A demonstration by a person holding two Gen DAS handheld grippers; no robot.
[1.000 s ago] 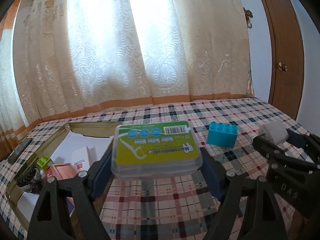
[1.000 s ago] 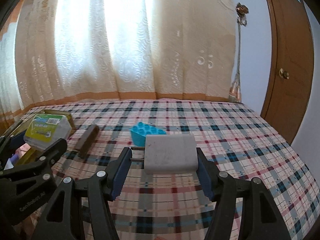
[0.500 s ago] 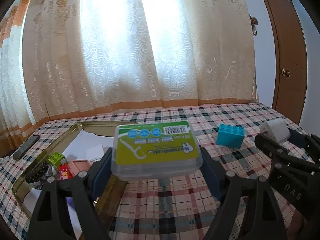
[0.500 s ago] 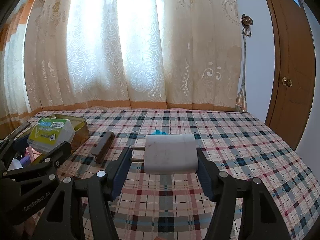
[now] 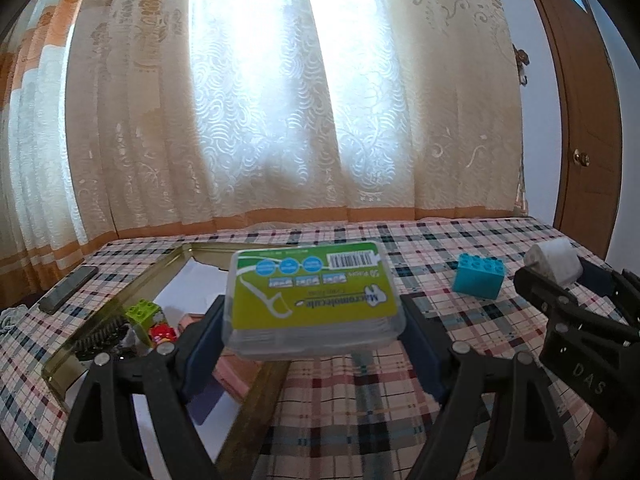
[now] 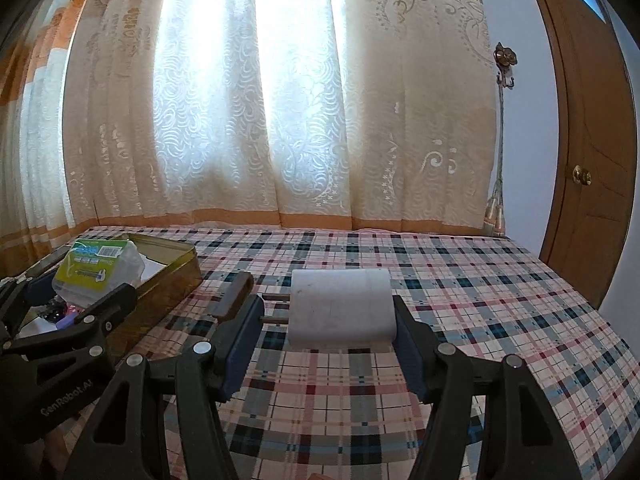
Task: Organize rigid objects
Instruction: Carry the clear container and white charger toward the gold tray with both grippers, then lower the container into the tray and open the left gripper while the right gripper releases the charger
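Against the frames of a second ago, both views have swung leftward across the checked tablecloth (image 6: 460, 280): the gold tin tray (image 5: 256, 392) now fills more of the lower left of the left wrist view, its near rim running under the floss pick box (image 5: 310, 292), and the blue toy brick (image 5: 478, 276) has slid toward the right of the frame; in the right wrist view that brick is gone behind the white charger (image 6: 340, 304), and the dark brown block (image 6: 232, 296) sits closer to centre. The cloth lies open and bare across the whole right half of the right wrist view, up to the curtain (image 6: 280, 100) at the back and the wooden door (image 6: 592, 160) at the right edge; the left side is crowded by the tray's wall. A dark phone (image 5: 68, 288) lies at the left edge of the cloth, outside the tray. Inside the tray are a green brick (image 5: 142, 312), a red piece and a black comb-like thing, small and partly hidden. The left gripper (image 5: 312, 340) points slightly downward and clamps the floss pick box by its two sides, above the tray's near rim. The right gripper (image 6: 332, 324), pitched the same way, clenches the charger between its blue pads (image 6: 412, 344), the prongs pointing left; it hangs over the open cloth.
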